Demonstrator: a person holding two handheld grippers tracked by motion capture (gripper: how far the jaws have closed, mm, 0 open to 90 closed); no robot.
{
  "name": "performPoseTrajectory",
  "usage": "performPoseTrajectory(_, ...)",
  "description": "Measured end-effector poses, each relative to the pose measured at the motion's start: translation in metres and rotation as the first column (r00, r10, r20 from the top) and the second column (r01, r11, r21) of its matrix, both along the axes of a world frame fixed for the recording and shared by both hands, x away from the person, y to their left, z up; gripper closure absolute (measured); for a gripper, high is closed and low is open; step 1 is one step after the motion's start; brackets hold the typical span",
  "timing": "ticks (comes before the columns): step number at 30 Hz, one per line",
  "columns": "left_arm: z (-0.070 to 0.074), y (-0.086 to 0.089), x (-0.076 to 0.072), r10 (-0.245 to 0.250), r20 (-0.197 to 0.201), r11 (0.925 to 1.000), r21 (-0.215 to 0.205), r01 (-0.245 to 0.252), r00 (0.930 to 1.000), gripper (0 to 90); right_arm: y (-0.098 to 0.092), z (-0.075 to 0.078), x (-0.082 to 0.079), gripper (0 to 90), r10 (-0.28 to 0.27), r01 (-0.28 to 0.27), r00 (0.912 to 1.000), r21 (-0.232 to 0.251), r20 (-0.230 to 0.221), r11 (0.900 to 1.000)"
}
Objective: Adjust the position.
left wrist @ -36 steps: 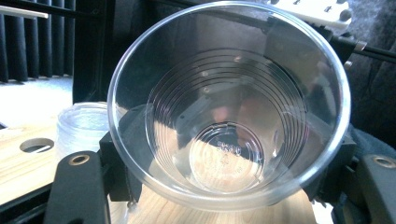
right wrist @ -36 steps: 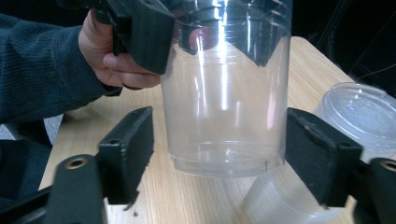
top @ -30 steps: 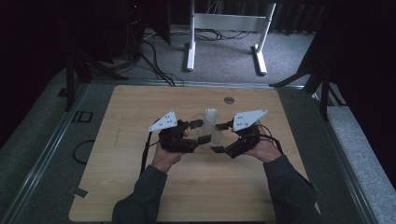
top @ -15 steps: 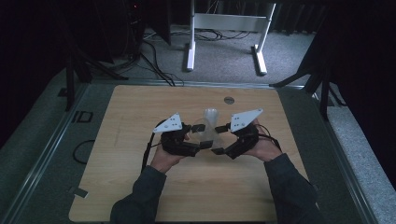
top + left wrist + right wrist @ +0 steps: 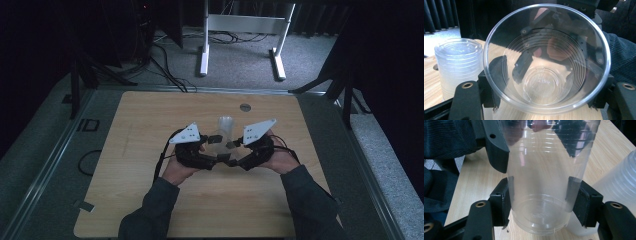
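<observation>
A clear plastic cup (image 5: 546, 57) hangs on its side between my two grippers, a little above the wooden table (image 5: 150, 120). My left gripper (image 5: 546, 100) is shut on it near the rim, and its view looks straight into the cup's mouth. My right gripper (image 5: 541, 205) has just been closing, and its pads (image 5: 504, 200) now press on the cup (image 5: 541, 170) close to its base. In the high view the left gripper (image 5: 212, 152) and right gripper (image 5: 236, 154) meet tip to tip at mid-table. A stack of clear cups (image 5: 225, 125) stands upright just behind them.
The cup stack (image 5: 457, 65) stands close beside the held cup (image 5: 621, 187). A small round metal disc (image 5: 245, 107) lies near the table's far edge. Cables (image 5: 165, 75) and a white frame's legs (image 5: 240, 45) are on the floor beyond the table.
The right gripper's jaws have drawn in around the cup's base. Both hands have stayed in place at mid-table.
</observation>
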State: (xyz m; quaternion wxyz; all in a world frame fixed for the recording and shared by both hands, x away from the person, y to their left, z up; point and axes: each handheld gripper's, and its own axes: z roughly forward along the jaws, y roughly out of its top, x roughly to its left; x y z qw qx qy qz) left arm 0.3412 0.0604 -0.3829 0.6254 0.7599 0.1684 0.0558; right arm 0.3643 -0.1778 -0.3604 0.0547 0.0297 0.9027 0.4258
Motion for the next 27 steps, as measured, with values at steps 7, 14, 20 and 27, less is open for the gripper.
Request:
performPoseTrajectory(7, 0.002, 0.000, -0.002, 0.021, 0.003, 0.9996, -0.018, -0.021, 0.9998, 25.2, 0.001, -0.001, -0.001, 41.0, -0.002, 0.002, 1.0000, 0.016, 0.010, 1.000)
performPoseTrajectory(14, 0.003, 0.005, -0.004, 0.060, 0.008, 0.9971, -0.049, -0.059, 0.9982, 20.4, 0.001, -0.001, 0.000, 41.0, -0.023, 0.022, 0.9996, 0.049, 0.019, 0.999)
performPoseTrajectory(20, 0.004, 0.012, -0.008, 0.127, 0.019, 0.9878, -0.092, -0.125, 0.9917, 19.4, 0.001, -0.002, 0.000, 41.1, -0.045, 0.043, 0.9987, 0.083, 0.023, 0.996)
performPoseTrajectory(27, 0.005, 0.013, -0.012, 0.195, 0.035, 0.9745, -0.120, -0.189, 0.9802, 18.7, 0.004, -0.005, -0.001, 41.0, -0.080, 0.076, 0.9965, 0.151, 0.022, 0.986)
